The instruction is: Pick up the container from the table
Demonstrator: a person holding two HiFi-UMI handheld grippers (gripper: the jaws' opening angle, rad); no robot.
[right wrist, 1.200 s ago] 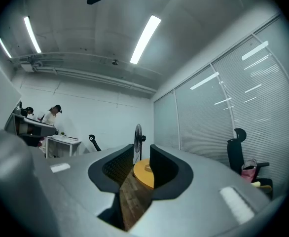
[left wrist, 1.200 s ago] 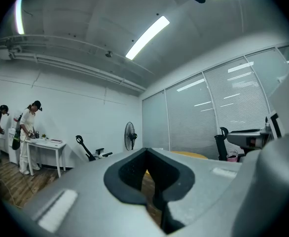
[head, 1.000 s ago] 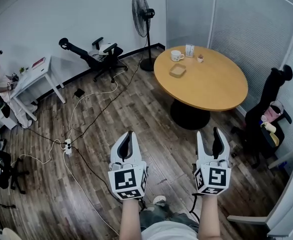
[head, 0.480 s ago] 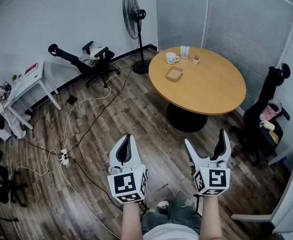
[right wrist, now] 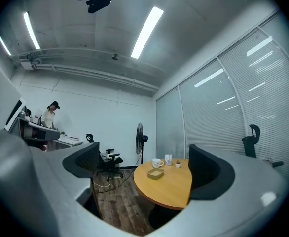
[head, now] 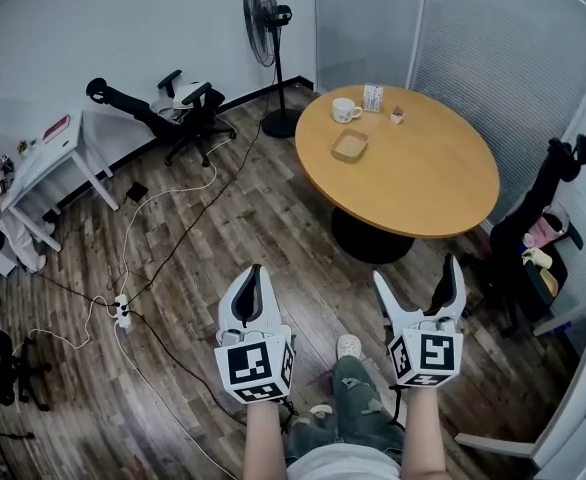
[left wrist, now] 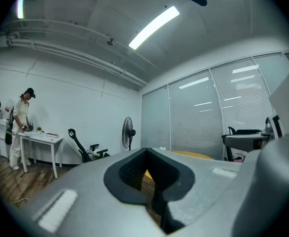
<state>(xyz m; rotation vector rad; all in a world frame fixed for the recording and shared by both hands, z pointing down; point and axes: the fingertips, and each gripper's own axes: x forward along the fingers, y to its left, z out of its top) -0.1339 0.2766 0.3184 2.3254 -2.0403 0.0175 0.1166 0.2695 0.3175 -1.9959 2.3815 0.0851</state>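
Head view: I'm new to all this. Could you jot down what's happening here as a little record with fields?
place: office room with a wooden floor
table: round table, ahead of both grippers, not reached yet
container: shallow tan container lying on the table, nothing touching it
near it: white mug
left gripper: jaws together, empty
right gripper: jaws have just been opening, now wide apart, nothing between them
also: standing fan by the wall
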